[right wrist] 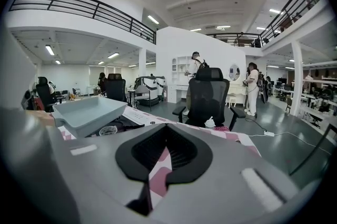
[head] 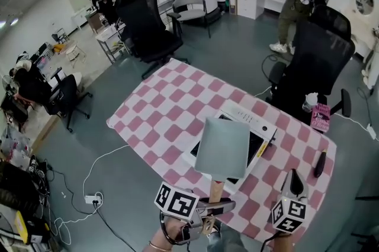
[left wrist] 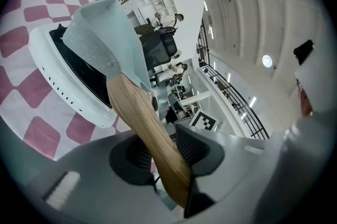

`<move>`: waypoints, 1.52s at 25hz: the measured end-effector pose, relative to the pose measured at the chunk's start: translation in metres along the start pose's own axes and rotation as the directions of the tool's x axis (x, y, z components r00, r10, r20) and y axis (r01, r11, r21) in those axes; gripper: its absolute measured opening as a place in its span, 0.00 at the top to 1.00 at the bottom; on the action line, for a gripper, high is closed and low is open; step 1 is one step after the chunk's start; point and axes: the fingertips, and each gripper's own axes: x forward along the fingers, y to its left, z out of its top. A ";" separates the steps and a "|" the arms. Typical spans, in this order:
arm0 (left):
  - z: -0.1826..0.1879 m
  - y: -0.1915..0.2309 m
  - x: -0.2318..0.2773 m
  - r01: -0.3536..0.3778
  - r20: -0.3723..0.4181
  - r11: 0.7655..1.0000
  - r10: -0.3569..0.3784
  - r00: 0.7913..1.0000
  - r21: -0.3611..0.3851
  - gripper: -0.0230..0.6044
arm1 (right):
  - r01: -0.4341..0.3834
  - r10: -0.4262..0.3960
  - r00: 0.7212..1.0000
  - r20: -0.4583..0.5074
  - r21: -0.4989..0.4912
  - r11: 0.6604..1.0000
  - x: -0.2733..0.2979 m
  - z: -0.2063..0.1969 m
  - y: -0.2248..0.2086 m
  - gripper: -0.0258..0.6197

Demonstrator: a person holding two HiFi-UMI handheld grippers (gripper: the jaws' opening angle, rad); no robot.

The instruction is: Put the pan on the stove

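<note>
Two tools sit low in frame: left tool [head: 216, 202] clamps the wooden handle [head: 217, 190] of the pan [head: 223, 147], over the stove [head: 259, 124]; right tool [head: 294, 181], jaws slightly apart, holds nothing.

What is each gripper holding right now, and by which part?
The left gripper grips the pan by its wooden handle, near the handle's free end. The right gripper is open and holds nothing.
</note>
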 end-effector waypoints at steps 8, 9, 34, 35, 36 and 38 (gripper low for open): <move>0.002 0.011 0.008 0.048 -0.062 0.999 -0.046 0.997 0.022 0.77 | -0.008 0.007 0.999 -0.033 -0.004 1.000 0.020 -0.017 0.003 0.94; 0.001 0.012 0.009 0.054 -0.069 0.998 -0.052 0.996 0.026 0.76 | -0.008 0.008 0.999 -0.038 -0.004 1.000 0.022 -0.019 0.004 0.94; 0.016 0.035 0.012 0.121 -0.120 0.990 -0.113 0.986 0.070 0.73 | -0.019 0.017 0.995 -0.102 -0.013 1.000 0.054 -0.045 0.015 0.95; 0.016 0.035 0.012 0.122 -0.120 0.990 -0.113 0.986 0.072 0.73 | -0.019 0.018 0.995 -0.102 -0.013 1.000 0.055 -0.045 0.016 0.95; 0.017 0.036 0.013 0.120 -0.122 0.990 -0.111 0.986 0.076 0.73 | -0.020 0.019 0.995 -0.103 -0.013 1.000 0.055 -0.046 0.016 0.95; 0.016 0.039 0.014 0.114 -0.127 0.990 -0.103 0.986 0.081 0.73 | -0.022 0.021 0.994 -0.103 -0.012 1.000 0.056 -0.047 0.017 0.95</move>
